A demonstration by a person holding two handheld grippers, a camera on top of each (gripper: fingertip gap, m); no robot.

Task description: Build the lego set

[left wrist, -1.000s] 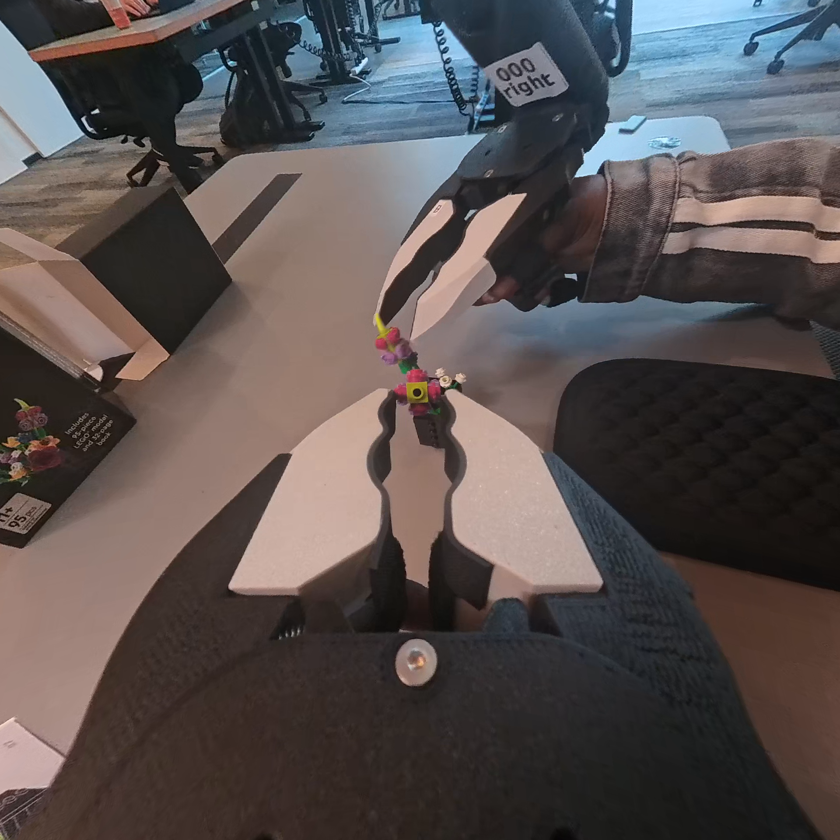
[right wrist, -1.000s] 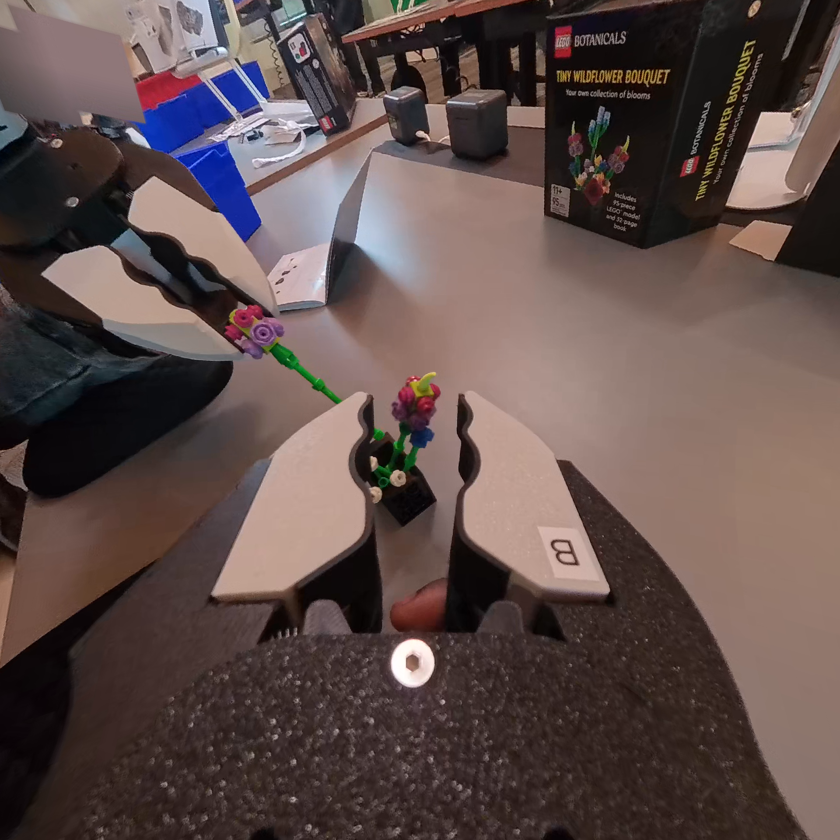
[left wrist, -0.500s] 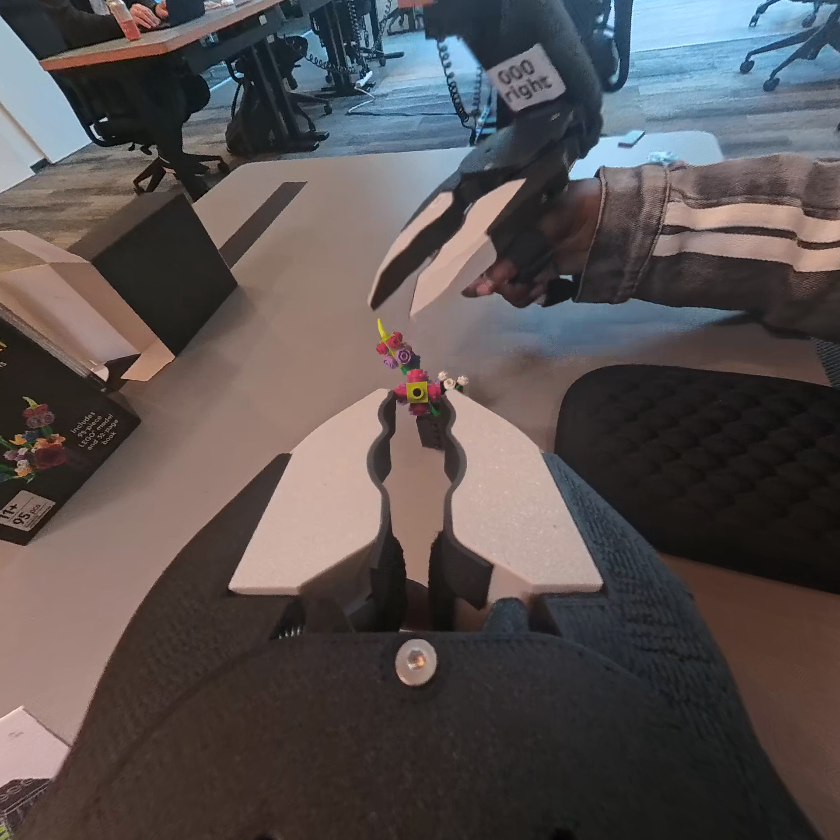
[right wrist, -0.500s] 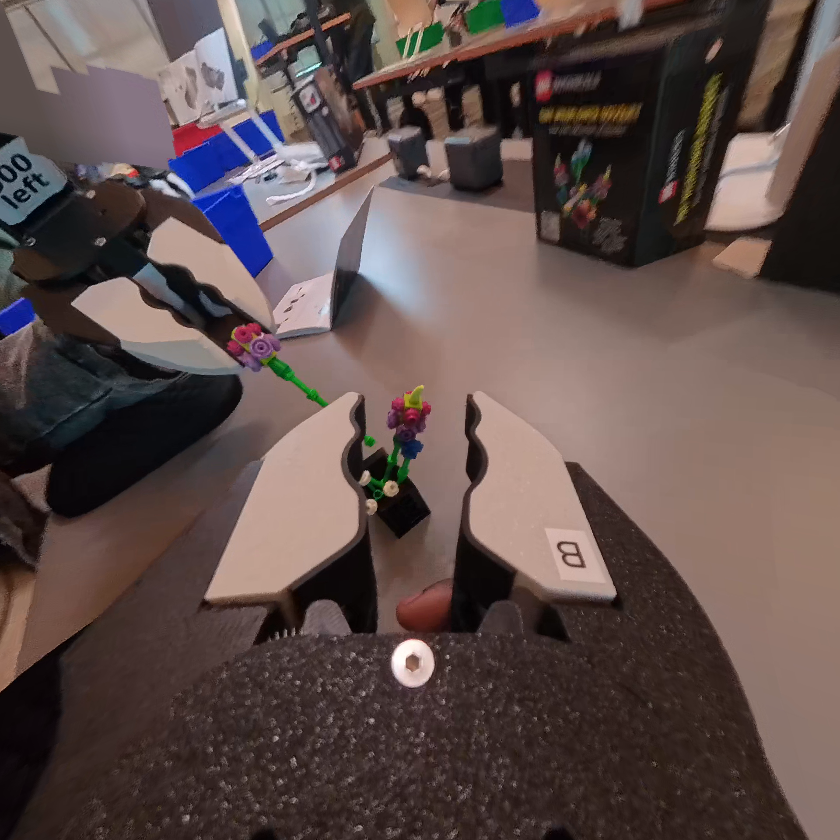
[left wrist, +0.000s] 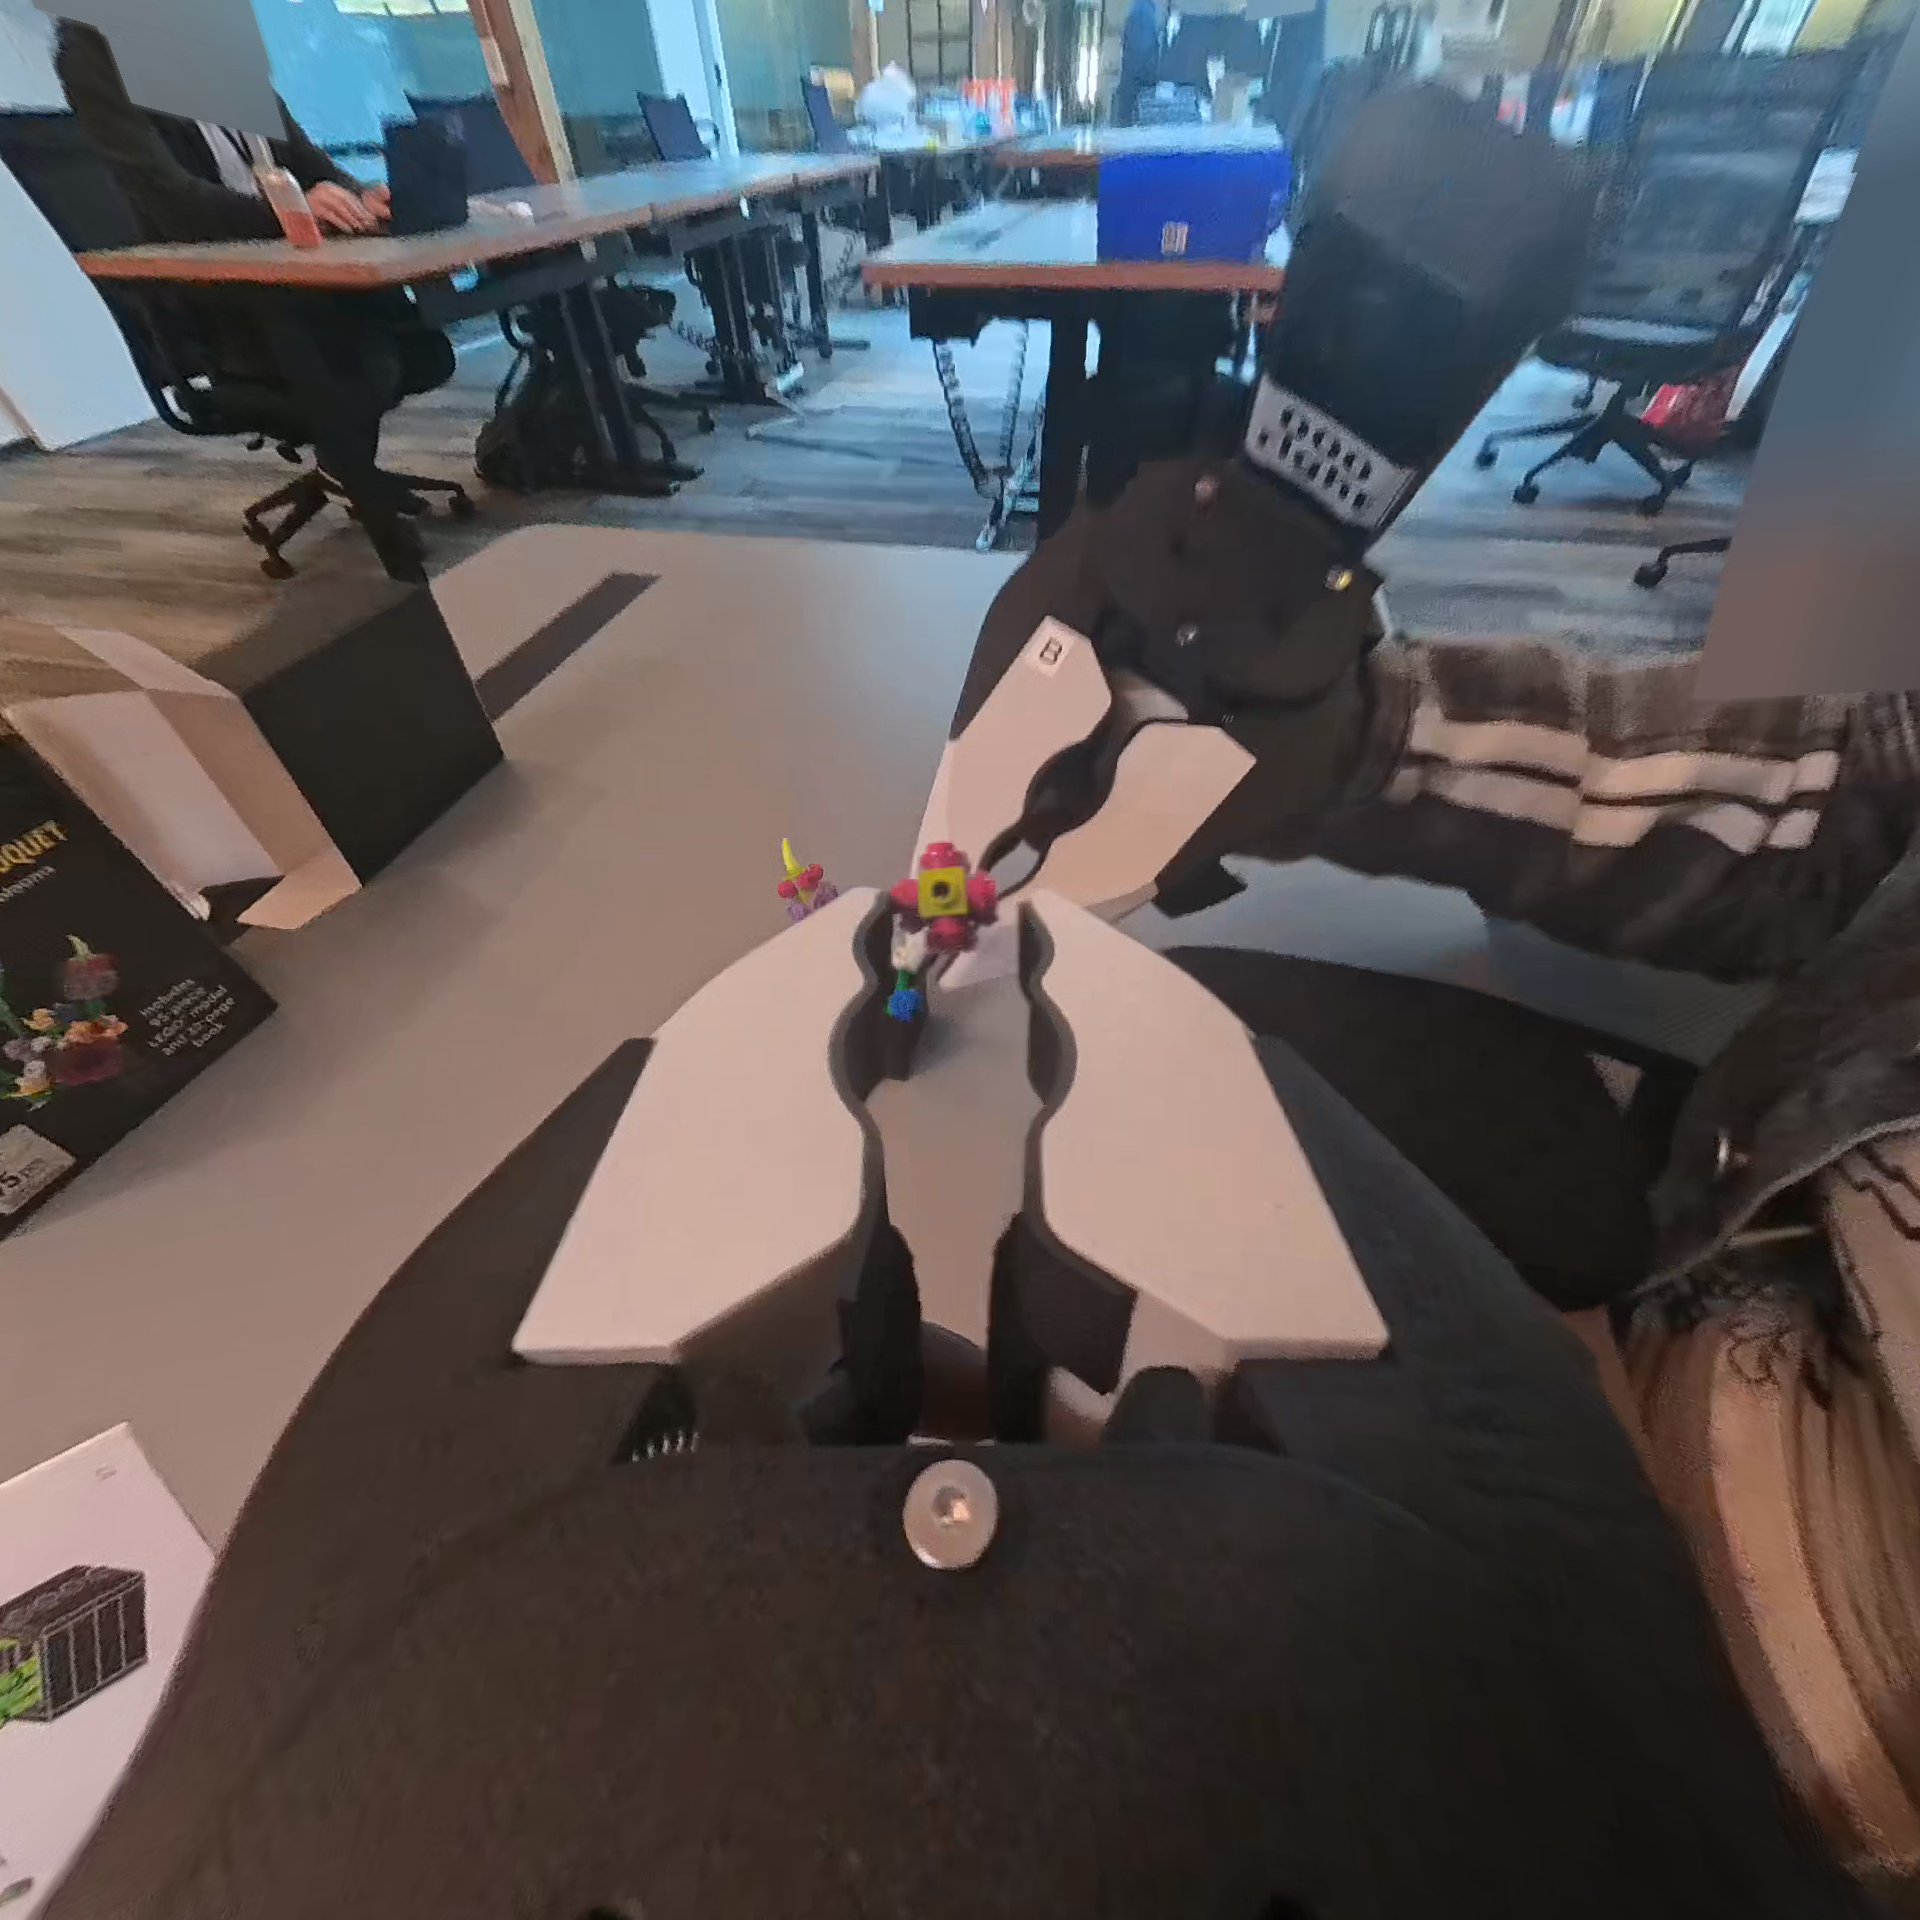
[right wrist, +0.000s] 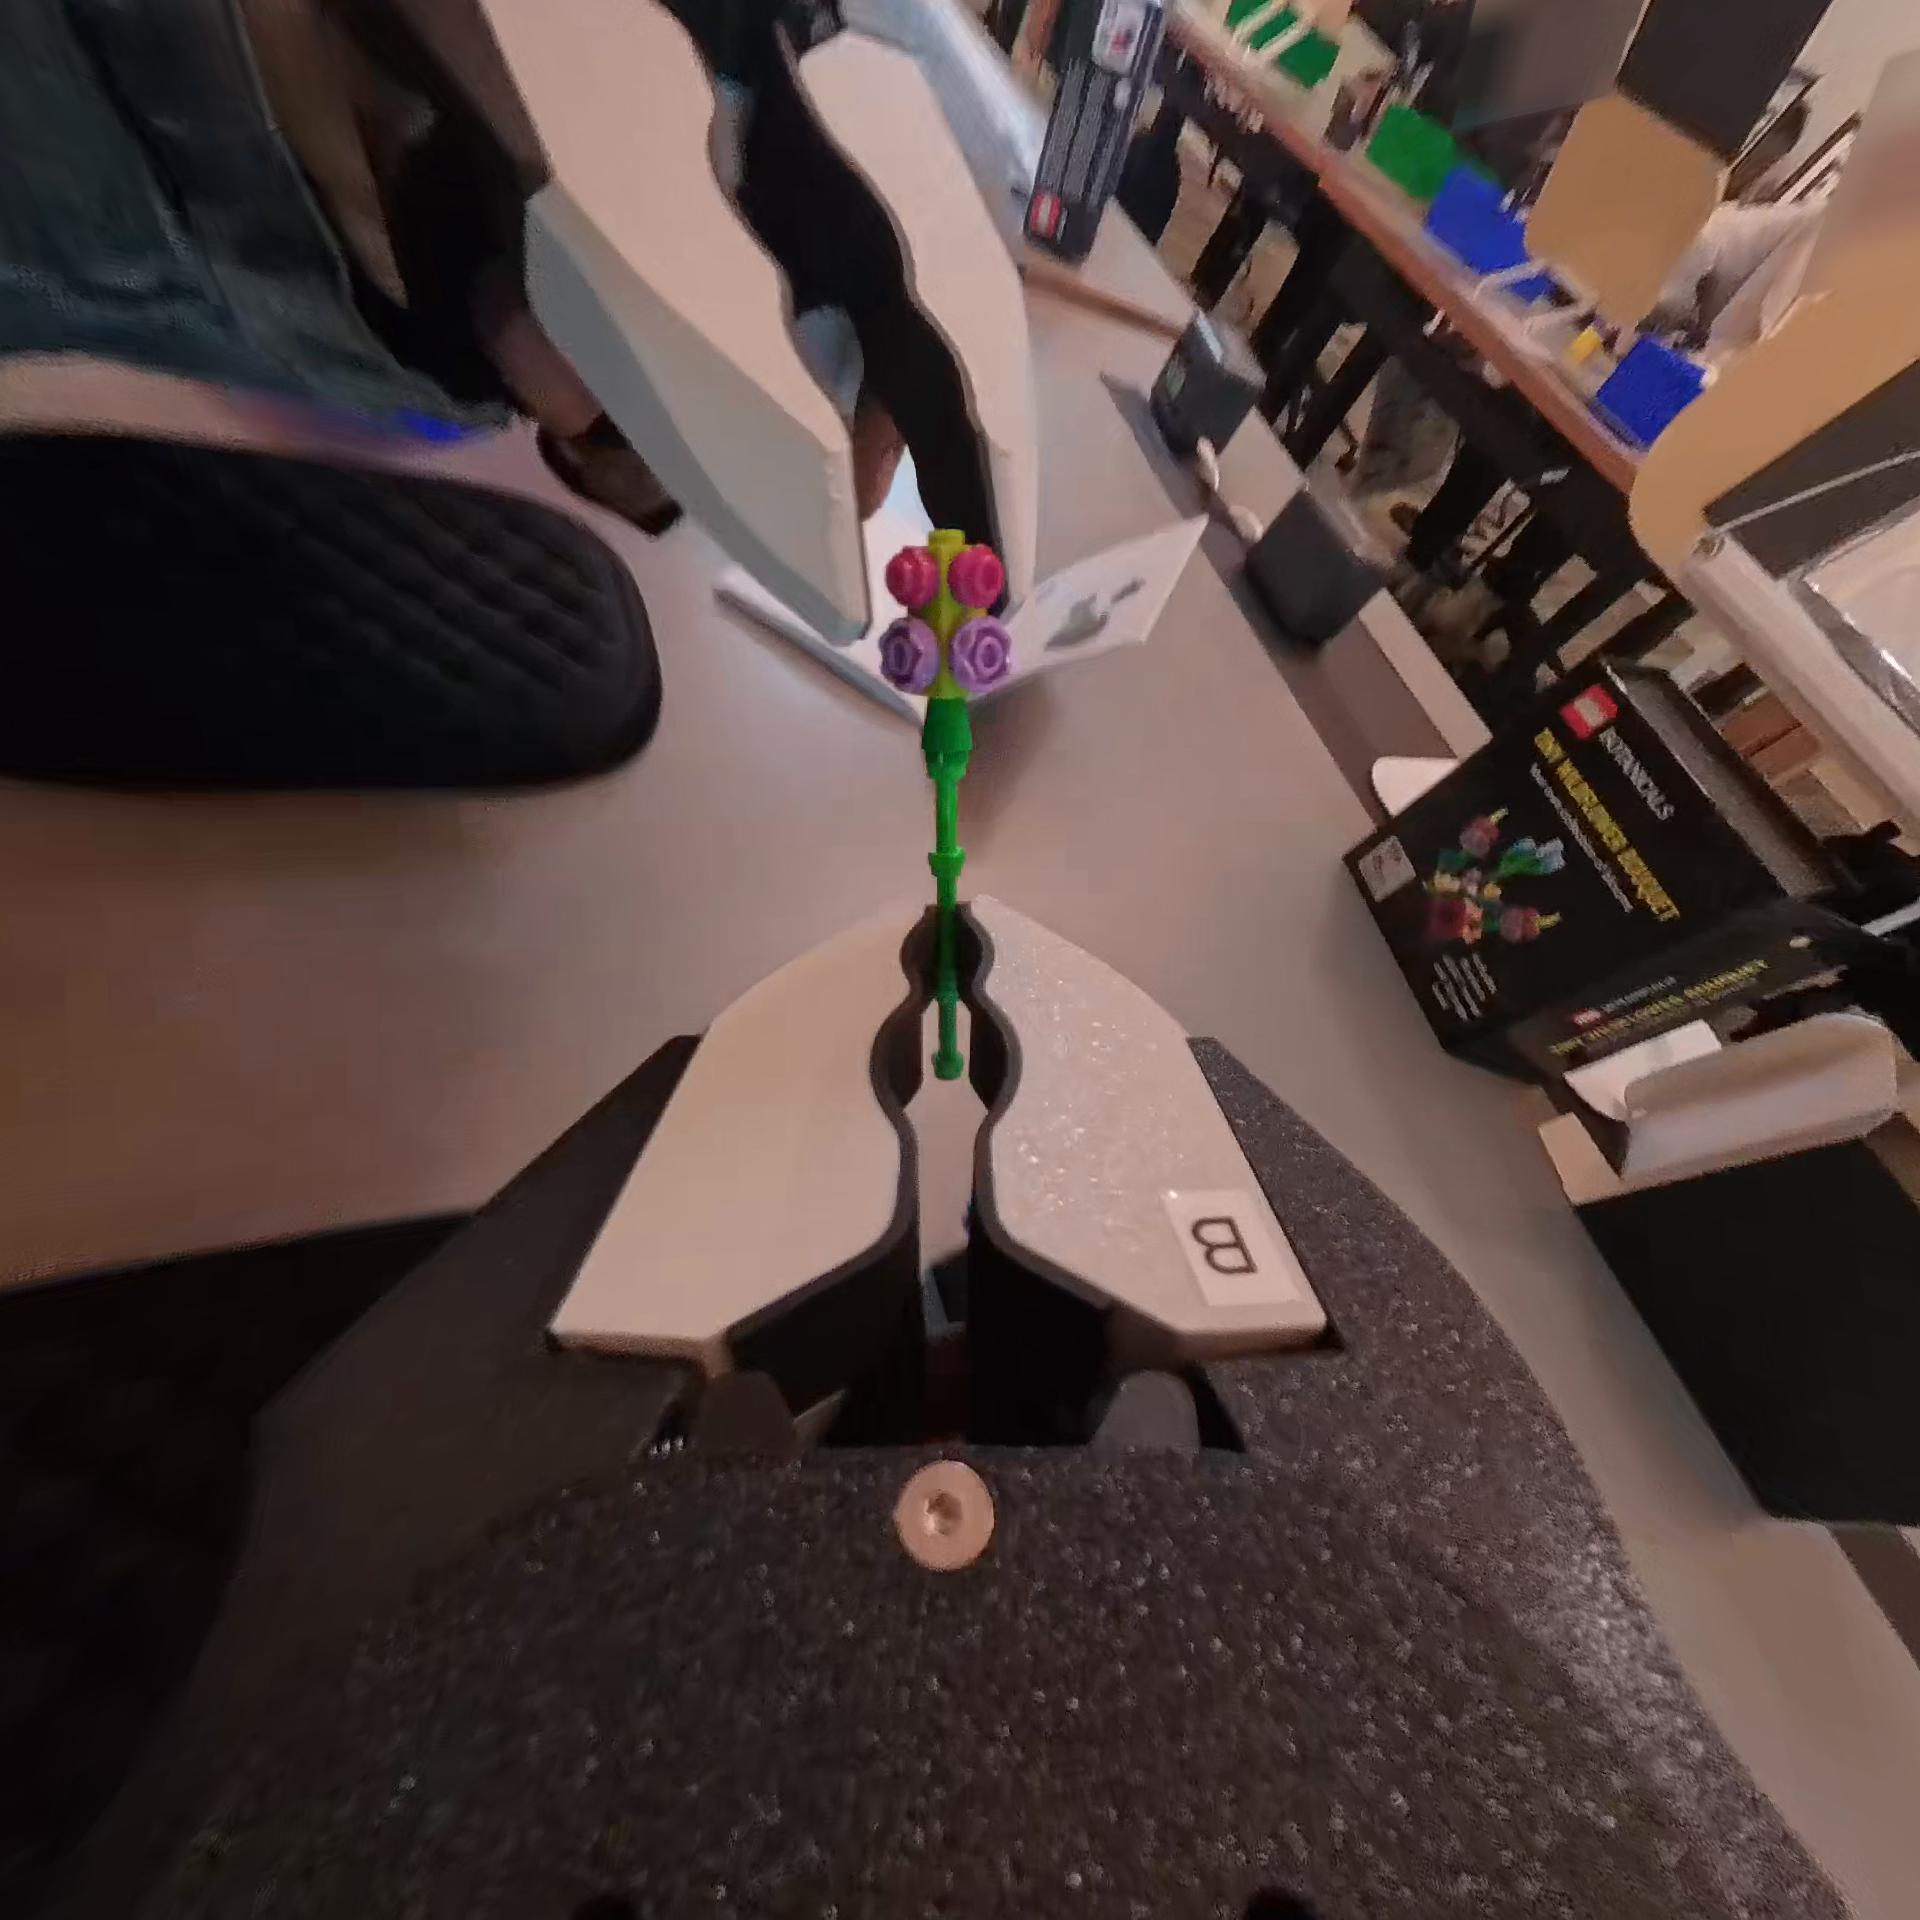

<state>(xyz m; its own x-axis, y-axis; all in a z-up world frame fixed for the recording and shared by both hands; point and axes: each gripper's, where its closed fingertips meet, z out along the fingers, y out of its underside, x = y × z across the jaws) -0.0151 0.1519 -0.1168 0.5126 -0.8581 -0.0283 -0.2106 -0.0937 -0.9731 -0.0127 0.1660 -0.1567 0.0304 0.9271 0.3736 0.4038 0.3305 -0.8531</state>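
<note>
My right gripper (right wrist: 951, 914) is shut on the thin green stem of a lego flower (right wrist: 943, 634) with pink and purple blossoms, which points away from it. The left gripper's white fingers (right wrist: 748, 395) stand just beyond the flower head. In the left wrist view the same flower head (left wrist: 940, 899) sits between the tips of my left gripper (left wrist: 943, 906). Its jaws stand slightly apart, with a small gap on each side of the head. The right gripper (left wrist: 1003, 868) holds the stem from the far side. The small bouquet on its black base (left wrist: 902, 1039) stands on the grey table (left wrist: 416, 1039) below.
A black lego box (right wrist: 1558, 883) stands on the table and also shows in the left wrist view (left wrist: 94, 1018). A black padded cushion (left wrist: 1455, 1091) lies at the right. An open black carton (left wrist: 343, 717) and instruction booklets (left wrist: 62, 1610) (right wrist: 1091, 613) lie nearby. My right fingertips sit around 5 centimeters from my left ones.
The right gripper left the bouquet, swung round and shut on the green stem. The left gripper's jaws widened off the flower head. Both grippers have come closer, tip to tip.
</note>
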